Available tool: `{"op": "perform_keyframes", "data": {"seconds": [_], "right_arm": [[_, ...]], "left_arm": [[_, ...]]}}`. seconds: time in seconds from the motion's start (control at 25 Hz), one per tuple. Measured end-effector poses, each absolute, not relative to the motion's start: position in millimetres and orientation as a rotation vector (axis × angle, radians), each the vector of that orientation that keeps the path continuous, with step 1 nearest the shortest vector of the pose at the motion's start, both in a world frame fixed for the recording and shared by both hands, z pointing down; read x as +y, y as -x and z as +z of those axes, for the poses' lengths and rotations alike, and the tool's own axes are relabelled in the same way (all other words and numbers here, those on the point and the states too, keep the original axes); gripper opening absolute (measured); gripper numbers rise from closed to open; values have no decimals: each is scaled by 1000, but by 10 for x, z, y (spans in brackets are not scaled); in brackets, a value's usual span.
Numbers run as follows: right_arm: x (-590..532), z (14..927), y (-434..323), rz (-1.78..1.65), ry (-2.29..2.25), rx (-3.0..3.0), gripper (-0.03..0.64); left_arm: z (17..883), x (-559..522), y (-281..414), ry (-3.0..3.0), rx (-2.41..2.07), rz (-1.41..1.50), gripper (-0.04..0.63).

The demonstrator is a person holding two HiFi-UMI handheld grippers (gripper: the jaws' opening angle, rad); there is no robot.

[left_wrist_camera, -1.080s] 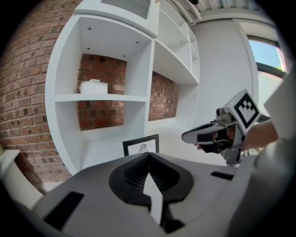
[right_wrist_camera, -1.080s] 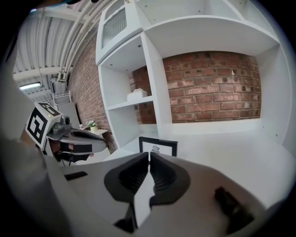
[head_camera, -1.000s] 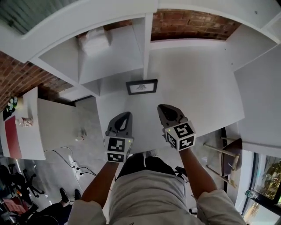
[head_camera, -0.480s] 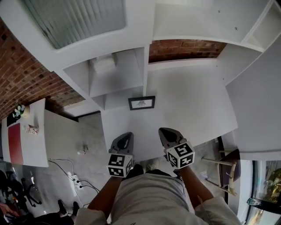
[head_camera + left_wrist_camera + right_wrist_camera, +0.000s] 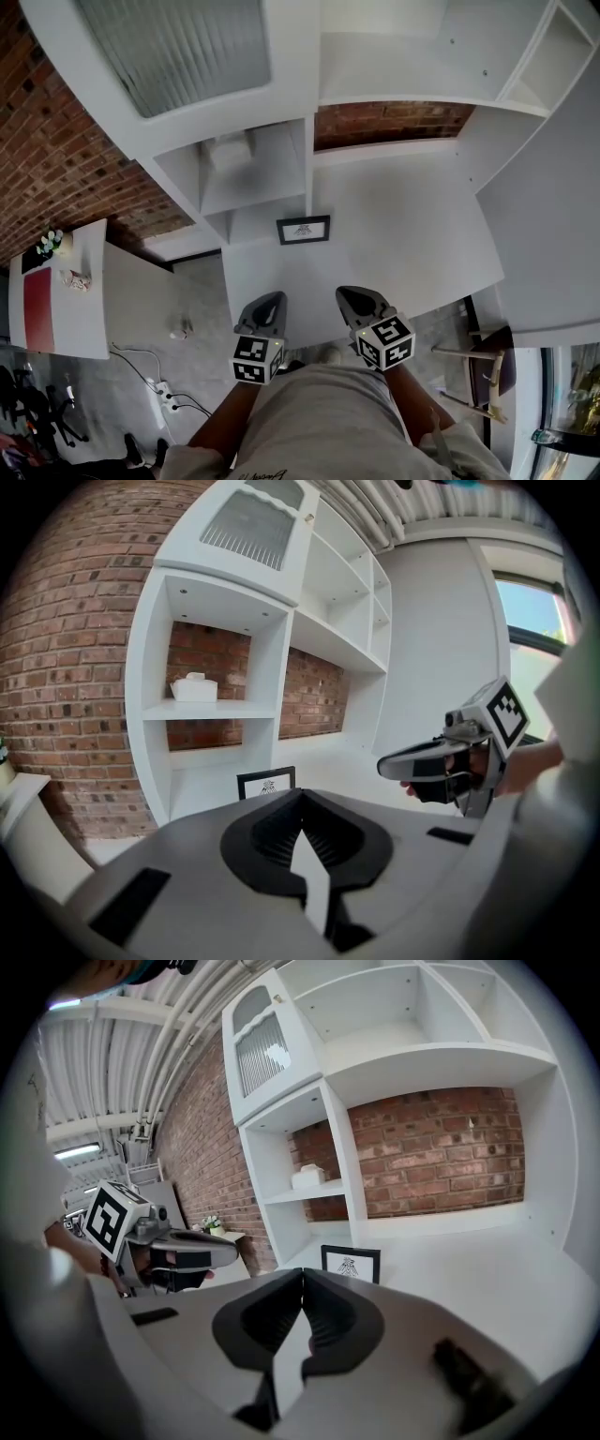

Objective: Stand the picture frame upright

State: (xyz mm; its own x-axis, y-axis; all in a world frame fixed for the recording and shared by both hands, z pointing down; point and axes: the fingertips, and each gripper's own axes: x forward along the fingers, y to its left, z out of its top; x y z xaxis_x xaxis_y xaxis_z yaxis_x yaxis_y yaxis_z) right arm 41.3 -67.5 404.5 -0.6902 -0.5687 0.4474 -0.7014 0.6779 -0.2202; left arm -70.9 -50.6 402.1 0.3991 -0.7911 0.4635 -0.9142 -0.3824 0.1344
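Left hand-held gripper (image 5: 270, 300) and right hand-held gripper (image 5: 352, 294), jaws together, empty; white box (image 5: 228, 150) in shelf compartment (image 5: 267, 173); picture frame (image 5: 303, 229) upright.

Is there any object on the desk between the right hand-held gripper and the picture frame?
No, nothing visible stands in the way. Only bare white desk lies between the right hand-held gripper and the picture frame.

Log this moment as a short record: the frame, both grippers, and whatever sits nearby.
picture frame: upright on the white desk, facing the person, at the foot of the shelf unit
left gripper: jaws together, empty, near the desk's front edge, apart from the frame
right gripper: jaws together, empty, beside the left one
white box: on the shelf above the frame
task state: frame appears to be standing already
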Motion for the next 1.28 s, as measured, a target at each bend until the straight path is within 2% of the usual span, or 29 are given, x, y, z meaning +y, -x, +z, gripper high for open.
{"op": "perform_keyframes", "data": {"seconds": [1.28], "right_arm": [[-368, 4096, -365, 511, -980, -2530, 28]], "left_arm": [[3898, -180, 824, -2290, -1516, 433, 15]]}}
